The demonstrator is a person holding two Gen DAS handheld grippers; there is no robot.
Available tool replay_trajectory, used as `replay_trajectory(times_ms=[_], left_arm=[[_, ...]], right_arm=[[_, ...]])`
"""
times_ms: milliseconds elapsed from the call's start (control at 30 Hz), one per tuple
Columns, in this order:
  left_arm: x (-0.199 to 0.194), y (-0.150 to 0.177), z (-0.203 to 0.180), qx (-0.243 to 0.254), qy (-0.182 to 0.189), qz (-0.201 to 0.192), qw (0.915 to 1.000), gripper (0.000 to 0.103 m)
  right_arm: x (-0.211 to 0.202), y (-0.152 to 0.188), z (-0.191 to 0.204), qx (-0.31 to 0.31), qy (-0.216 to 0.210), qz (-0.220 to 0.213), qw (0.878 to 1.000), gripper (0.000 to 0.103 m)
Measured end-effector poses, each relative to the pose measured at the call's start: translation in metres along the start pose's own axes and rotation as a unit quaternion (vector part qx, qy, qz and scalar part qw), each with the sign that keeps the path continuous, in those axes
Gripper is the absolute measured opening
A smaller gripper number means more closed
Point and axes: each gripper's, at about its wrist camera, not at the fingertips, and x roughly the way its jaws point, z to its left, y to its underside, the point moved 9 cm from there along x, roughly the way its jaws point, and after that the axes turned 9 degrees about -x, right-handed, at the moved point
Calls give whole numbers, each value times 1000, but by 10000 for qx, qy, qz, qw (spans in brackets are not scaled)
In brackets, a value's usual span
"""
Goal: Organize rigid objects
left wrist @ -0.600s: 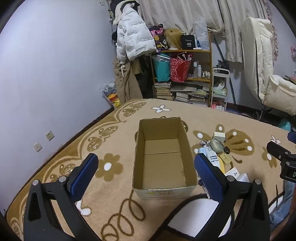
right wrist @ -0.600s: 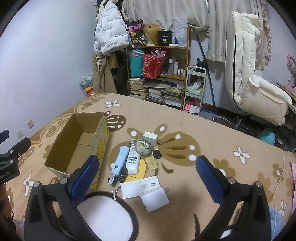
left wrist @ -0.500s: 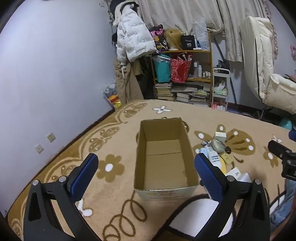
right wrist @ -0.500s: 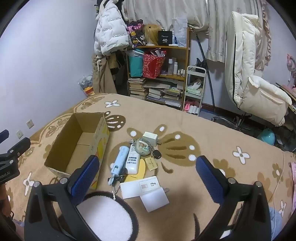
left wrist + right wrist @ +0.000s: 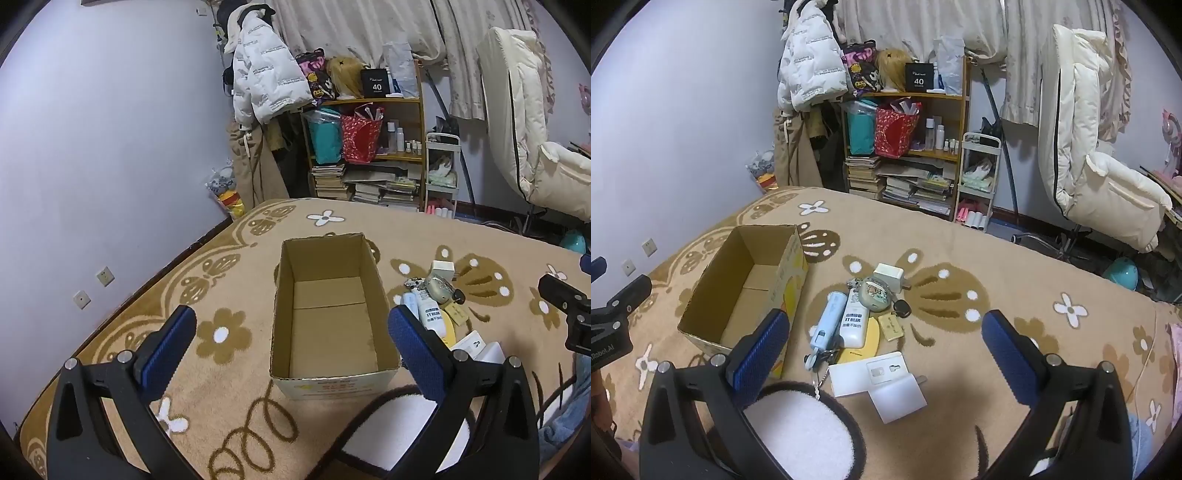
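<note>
An open, empty cardboard box stands on the patterned rug; it also shows in the right wrist view. Right of it lies a pile of small items: a light blue tube, a white bottle, a round patterned case, a white charger, a black key fob, a gold card and white flat boxes. My left gripper is open and empty above the box's near end. My right gripper is open and empty above the pile.
A white round cushion with a dark rim lies in front of the box. A shelf with books and bags, hanging coats and a cream chair stand at the far wall.
The left wrist view has shifted slightly; the box sits a touch further right and lower. The right gripper has barely moved. Both stay open.
</note>
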Motion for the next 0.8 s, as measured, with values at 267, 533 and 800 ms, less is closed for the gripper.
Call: replay_trajectory(times_ms=[267,533,800], left_arm=[[1,1,0,1,-14,2,10000,103],[1,2,-1,-25,21,19,10000,103],[1,2,0,-30,29,31,10000,103]], right_arm=[[-1,-1,0,-1,14,1,10000,103],[-2,-1,1,-21,25,-9,10000,103],[-1,-1,1,-37,35,0,10000,103]])
